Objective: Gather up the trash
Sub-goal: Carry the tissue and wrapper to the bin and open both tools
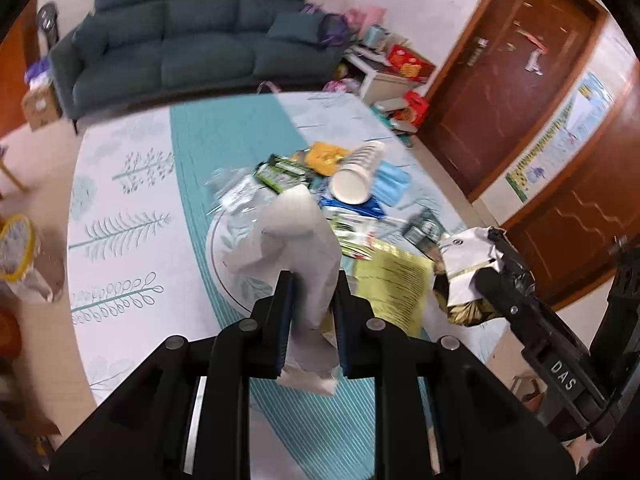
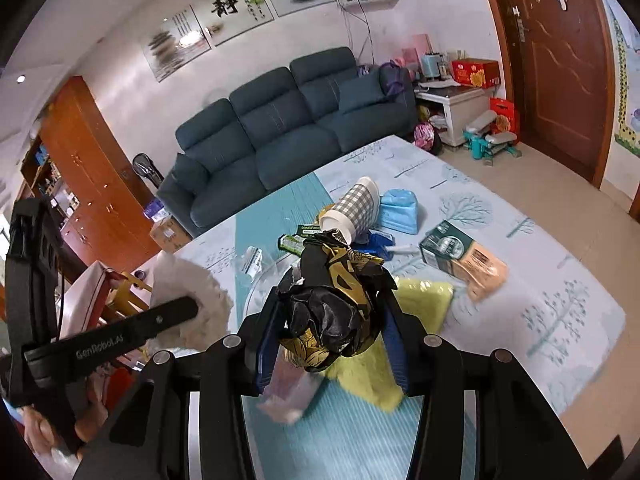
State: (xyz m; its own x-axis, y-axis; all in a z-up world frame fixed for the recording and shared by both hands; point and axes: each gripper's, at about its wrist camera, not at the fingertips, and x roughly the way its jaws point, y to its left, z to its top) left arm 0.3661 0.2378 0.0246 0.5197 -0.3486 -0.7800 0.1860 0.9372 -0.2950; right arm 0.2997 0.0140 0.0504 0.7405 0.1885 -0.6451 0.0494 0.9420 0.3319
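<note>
While left tongs (image 1: 312, 286) pinch tissue (image 1: 298, 236), right tongs (image 2: 332, 308) clamp wrapper (image 2: 336, 300).

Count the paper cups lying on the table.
1: a white paper cup with a grey checked sleeve lies on its side atop the litter pile, beside the blue packet. Others may hide beneath the wrappers.

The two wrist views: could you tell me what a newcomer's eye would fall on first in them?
First, the full grippers: the left gripper clamps crumpled white paper, and the right gripper clamps a black and gold wrapper. Behind them a heap of litter covers the table, topped by a checked paper cup lying on its side beside a blue pack.
</note>
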